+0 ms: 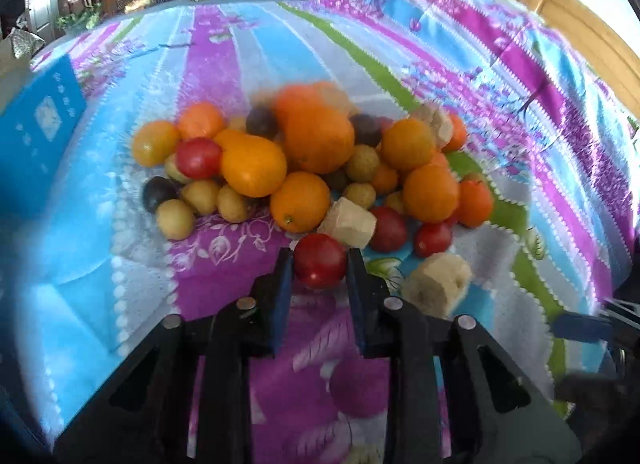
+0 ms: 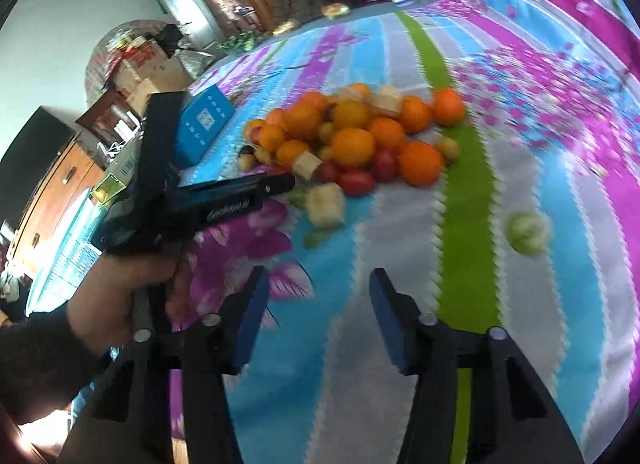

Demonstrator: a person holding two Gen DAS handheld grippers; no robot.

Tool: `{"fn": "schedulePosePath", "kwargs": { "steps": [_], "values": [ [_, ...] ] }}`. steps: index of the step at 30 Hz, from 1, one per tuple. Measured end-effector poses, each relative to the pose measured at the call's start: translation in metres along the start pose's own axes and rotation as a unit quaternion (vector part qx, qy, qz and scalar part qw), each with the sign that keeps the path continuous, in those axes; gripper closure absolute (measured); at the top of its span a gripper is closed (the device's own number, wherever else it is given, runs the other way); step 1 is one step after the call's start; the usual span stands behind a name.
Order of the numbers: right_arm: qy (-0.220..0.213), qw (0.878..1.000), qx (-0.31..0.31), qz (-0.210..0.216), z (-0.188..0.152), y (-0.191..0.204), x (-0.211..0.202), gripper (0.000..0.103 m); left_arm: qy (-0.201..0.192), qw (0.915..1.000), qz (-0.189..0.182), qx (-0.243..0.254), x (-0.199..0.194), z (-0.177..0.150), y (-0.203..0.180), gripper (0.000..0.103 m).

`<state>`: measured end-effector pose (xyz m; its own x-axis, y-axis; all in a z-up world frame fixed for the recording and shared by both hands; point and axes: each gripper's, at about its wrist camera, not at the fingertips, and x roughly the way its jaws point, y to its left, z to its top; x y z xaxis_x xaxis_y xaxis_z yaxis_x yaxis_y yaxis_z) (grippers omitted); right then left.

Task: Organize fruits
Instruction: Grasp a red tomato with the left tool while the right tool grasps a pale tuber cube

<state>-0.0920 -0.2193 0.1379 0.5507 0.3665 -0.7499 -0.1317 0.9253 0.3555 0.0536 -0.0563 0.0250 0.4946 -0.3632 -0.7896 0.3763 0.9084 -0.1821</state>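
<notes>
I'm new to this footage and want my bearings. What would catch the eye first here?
First, the heap of fruit, mostly oranges with red, dark and pale yellowish fruits, piled mid-way across a loud striped floral bedspread. Next, the left tool closed on a red fruit at the pile's near edge. The right tool stands open over bare cloth, nothing between its pads.

The red tomato (image 1: 320, 261) low in the middle of the left wrist view has a smooth, glossy skin, and the oranges (image 1: 318, 140) above it look finely dimpled with a soft shine. The pale chunks (image 1: 347, 223) beside them are matt and rough, perhaps cut wood, though blur hides the grain. The striped bedspread (image 1: 224, 64) is matt woven cloth. The fingers (image 1: 280, 288) are matt black plastic faced with blue foam-like pads.
</notes>
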Motion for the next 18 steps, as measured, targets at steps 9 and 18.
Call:
{"fn": "schedulePosePath", "kwargs": {
  "steps": [9,18],
  "values": [
    [0.001,0.999,-0.035,-0.028,0.036,0.012,0.057,0.049,-0.023,0.9995,-0.002,-0.022,-0.032,-0.006,0.014,0.076],
    [0.027,0.995,-0.058,-0.076,0.038,0.009,0.094,0.068,-0.025,0.9991,-0.009,-0.033,-0.035,-0.006,0.015,0.076]
  ]
}}
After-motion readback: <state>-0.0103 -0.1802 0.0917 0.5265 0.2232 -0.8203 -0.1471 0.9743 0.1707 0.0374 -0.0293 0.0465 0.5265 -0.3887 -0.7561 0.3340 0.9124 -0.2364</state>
